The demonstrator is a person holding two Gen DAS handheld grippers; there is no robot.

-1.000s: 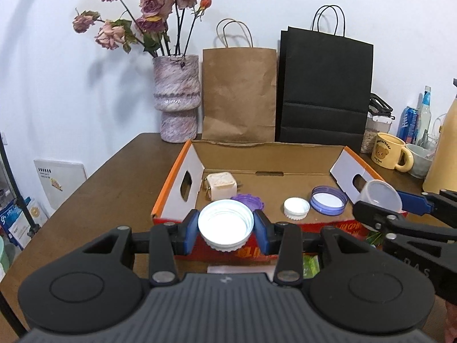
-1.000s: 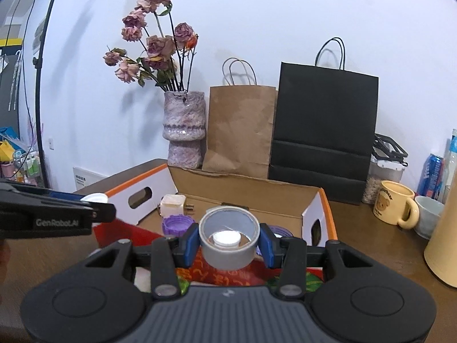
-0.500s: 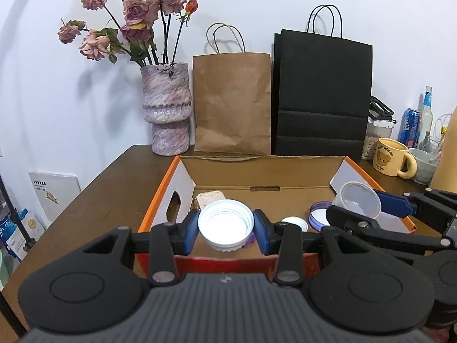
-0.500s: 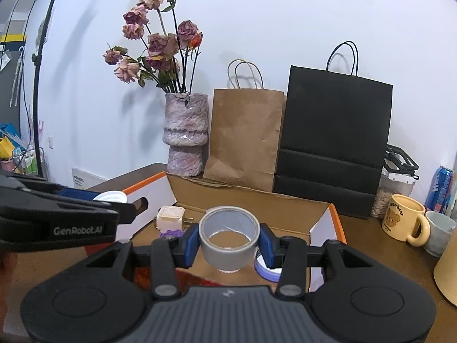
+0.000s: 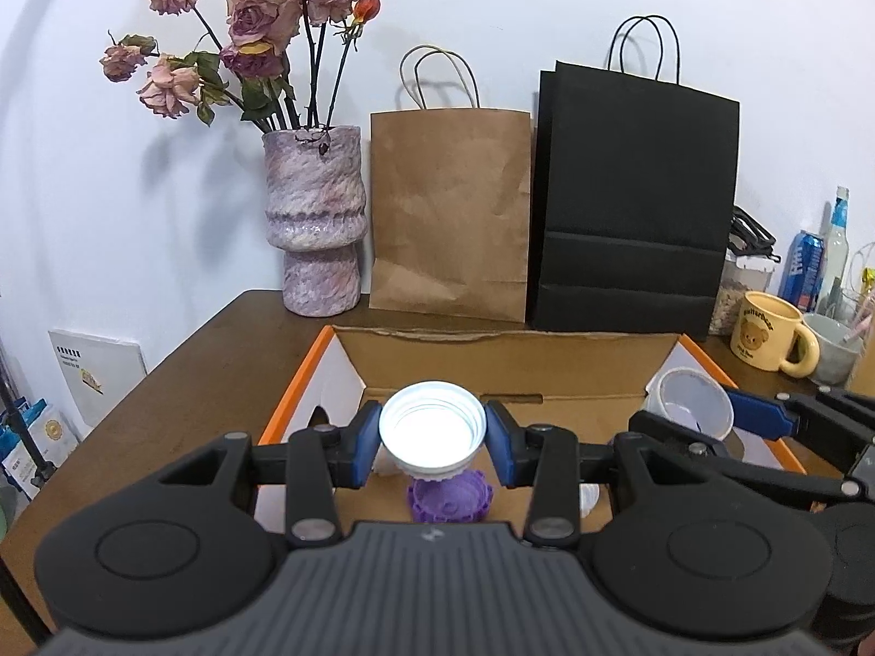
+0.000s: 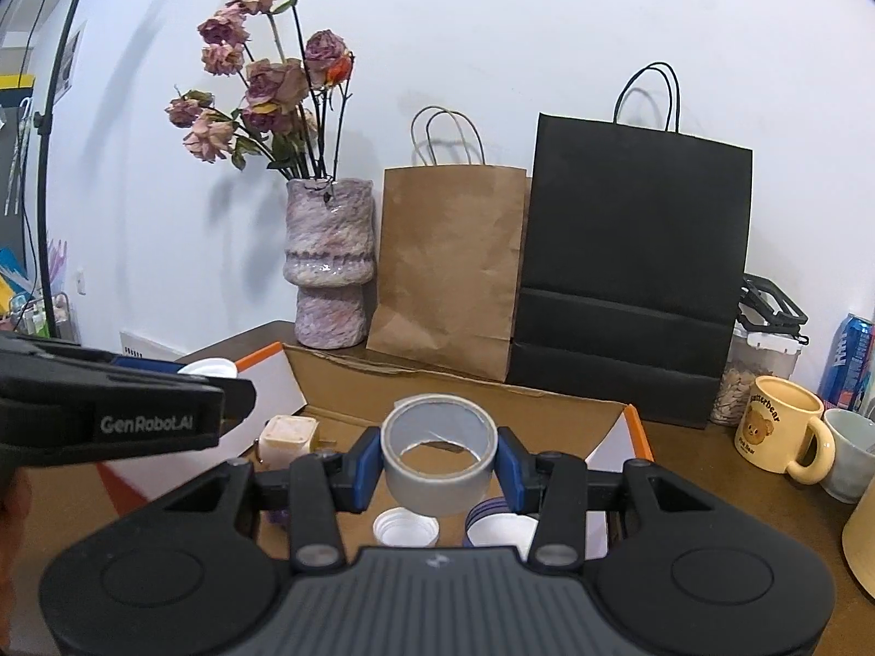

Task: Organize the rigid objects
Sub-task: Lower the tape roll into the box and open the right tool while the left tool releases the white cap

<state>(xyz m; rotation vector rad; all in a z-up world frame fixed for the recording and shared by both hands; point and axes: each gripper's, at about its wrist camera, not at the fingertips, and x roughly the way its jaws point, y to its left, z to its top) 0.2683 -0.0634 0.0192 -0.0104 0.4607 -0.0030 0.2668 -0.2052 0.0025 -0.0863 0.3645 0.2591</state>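
Observation:
My left gripper (image 5: 432, 440) is shut on a white ribbed lid (image 5: 433, 429), held above the open cardboard box (image 5: 503, 355) with the orange rim. Below it in the box lies a purple cap (image 5: 449, 497). My right gripper (image 6: 439, 454) is shut on a grey tape roll (image 6: 439, 456), also above the box (image 6: 547, 404). Under it lie a small white cap (image 6: 406, 529), a purple-rimmed lid (image 6: 495, 525) and a beige cube (image 6: 287, 437) further left. The right gripper's tape roll (image 5: 688, 402) shows at the right of the left wrist view; the left gripper's arm (image 6: 109, 410) crosses the right wrist view's left side.
Behind the box stand a mottled vase of dried roses (image 5: 314, 229), a brown paper bag (image 5: 451, 213) and a black paper bag (image 5: 634, 208). A yellow bear mug (image 6: 779, 423), a grey cup (image 6: 850, 454), a jar and a blue can stand at the right of the wooden table (image 5: 208, 372).
Both grippers have moved forward from the box's front edge to over its inside, each keeping its grip. The box contents now lie beneath the fingers.

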